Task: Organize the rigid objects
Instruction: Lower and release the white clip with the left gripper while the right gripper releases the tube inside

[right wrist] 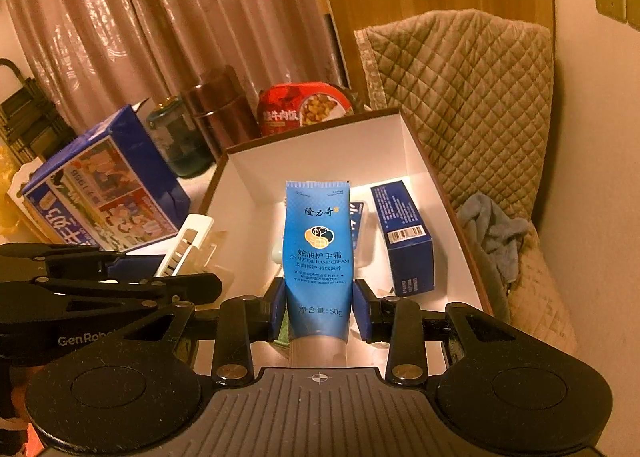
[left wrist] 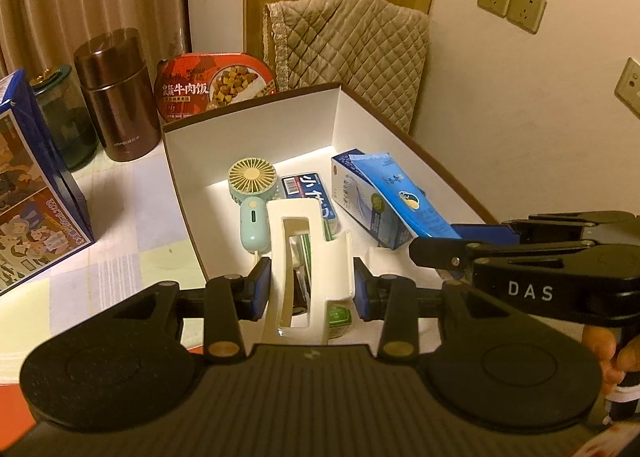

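My left gripper (left wrist: 313,289) is shut on a cream plastic holder (left wrist: 298,257) and holds it over the near end of the white box (left wrist: 248,129). My right gripper (right wrist: 319,309) is shut on a blue hand cream tube (right wrist: 317,253), held upright over the same box (right wrist: 320,153). In the box lie a mint handheld fan (left wrist: 253,193), a small blue and white pack (left wrist: 310,197), a blue carton (left wrist: 362,201) and a green item (left wrist: 339,317) under the holder. The tube also shows in the left wrist view (left wrist: 404,197), and the holder in the right wrist view (right wrist: 186,245).
Behind the box stand a brown thermos (left wrist: 118,97), a dark glass jar (left wrist: 64,117) and a red beef rice meal tub (left wrist: 216,85). A large blue printed box (left wrist: 32,193) stands at the left. A quilted chair (left wrist: 348,49) with a grey cloth (right wrist: 494,233) is at the right.
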Demonstrator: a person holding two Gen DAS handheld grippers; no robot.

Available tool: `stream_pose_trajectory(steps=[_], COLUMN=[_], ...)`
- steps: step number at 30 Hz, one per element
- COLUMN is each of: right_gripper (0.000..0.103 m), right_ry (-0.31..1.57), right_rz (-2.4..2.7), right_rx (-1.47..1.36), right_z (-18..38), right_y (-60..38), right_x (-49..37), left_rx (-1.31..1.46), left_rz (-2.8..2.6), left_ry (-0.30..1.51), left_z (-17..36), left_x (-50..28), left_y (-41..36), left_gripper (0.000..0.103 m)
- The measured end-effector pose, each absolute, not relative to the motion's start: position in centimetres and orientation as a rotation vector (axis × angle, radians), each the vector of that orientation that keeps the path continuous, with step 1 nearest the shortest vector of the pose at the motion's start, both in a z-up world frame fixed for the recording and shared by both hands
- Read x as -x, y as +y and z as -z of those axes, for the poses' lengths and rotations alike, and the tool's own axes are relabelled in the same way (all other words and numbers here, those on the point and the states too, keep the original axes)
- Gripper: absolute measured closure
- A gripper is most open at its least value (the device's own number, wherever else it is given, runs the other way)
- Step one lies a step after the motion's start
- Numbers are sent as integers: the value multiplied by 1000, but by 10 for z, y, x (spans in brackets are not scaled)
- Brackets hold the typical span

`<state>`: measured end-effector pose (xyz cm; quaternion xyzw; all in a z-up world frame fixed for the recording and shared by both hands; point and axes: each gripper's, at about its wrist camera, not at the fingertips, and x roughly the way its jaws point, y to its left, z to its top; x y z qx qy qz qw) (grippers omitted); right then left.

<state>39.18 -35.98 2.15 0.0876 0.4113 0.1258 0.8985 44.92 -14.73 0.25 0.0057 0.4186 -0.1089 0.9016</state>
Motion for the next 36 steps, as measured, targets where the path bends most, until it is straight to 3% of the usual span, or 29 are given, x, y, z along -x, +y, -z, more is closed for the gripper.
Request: stream_pose_trajectory(steps=[36], right_gripper=[71], right_ry=[981], right_rz=[-169], right_rx=[-255], right_z=[28], right_y=[-361], right_x=[-437], left_rx=[-37], left_rz=[204], left_ry=[983], left_z=[53], left_x=[-512], left_y=[-138], left_gripper=[66])
